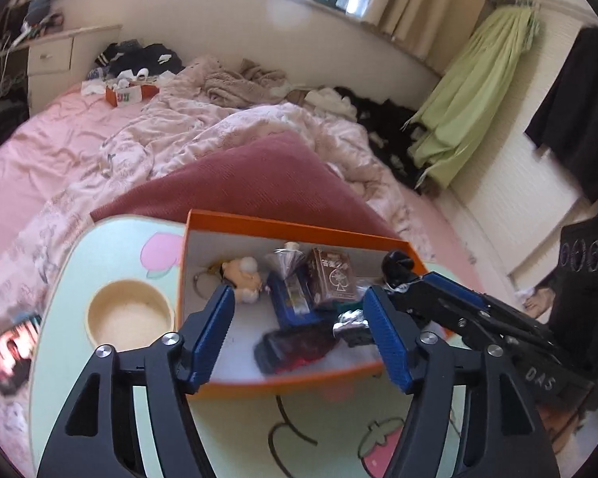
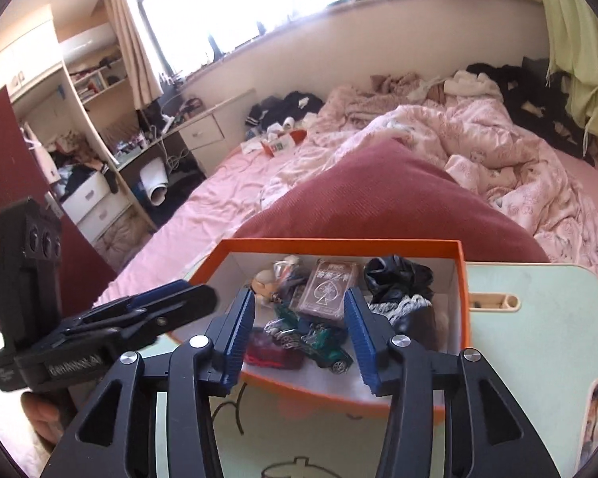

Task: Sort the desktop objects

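Hovering over the orange box (image 1: 299, 225), left gripper (image 1: 299, 328) and right gripper (image 2: 299, 330) — both jaws apart, empty, toy car (image 2: 311, 340) and card deck (image 2: 329, 288) inside

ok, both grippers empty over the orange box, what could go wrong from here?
1. The orange box overhangs the lap table's edge beside the bed; a push could tip it.
2. The left gripper and right gripper hover close together, so they could collide.
3. The toy car lies among clutter, easy to snag.

Both wrist views look down, close, sharing the orange box (image 1: 299, 225).
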Demonstrator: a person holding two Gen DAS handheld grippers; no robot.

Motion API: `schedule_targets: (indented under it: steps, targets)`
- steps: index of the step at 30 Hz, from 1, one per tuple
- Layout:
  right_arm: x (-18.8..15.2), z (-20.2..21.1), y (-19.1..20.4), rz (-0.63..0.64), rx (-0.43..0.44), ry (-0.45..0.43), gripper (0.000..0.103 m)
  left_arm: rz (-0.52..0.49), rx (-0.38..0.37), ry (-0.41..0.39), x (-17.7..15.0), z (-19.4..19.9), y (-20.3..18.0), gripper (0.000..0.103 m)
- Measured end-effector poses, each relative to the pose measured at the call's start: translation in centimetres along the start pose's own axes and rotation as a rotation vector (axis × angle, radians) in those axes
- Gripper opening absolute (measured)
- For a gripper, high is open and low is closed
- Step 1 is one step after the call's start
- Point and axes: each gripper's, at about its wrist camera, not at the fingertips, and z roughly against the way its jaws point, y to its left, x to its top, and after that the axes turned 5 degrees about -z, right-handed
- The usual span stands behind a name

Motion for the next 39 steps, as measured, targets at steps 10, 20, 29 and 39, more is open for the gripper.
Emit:
schedule_targets:
  steps: [10, 20, 29, 39]
  targets:
    - [-5.7, 3.7, 2.2, 0.149, -0.081, 0.045, 0.067, -0.042, 0.15, 0.015, -6.8, 4.8, -1.9, 0.076]
    - [-11.0, 2.4, -0.4, 0.107, -0.263, 0.197, 0.078, -0.12, 0.284, 0.175, -11.7, 1.7, -4.4, 0.076]
    - [-11.8, 1.8, -2.7, 0.05, -0.369, 0.239, 0.103, -0.172, 0.391, 0.154, -13.1, 1.0, -4.8, 0.103]
    - [-11.9, 1.8, -2.7, 0.054, -0.372, 0.236, 0.103, -0.185, 0.379, 0.14, -12.9, 1.1, -4.8, 0.103]
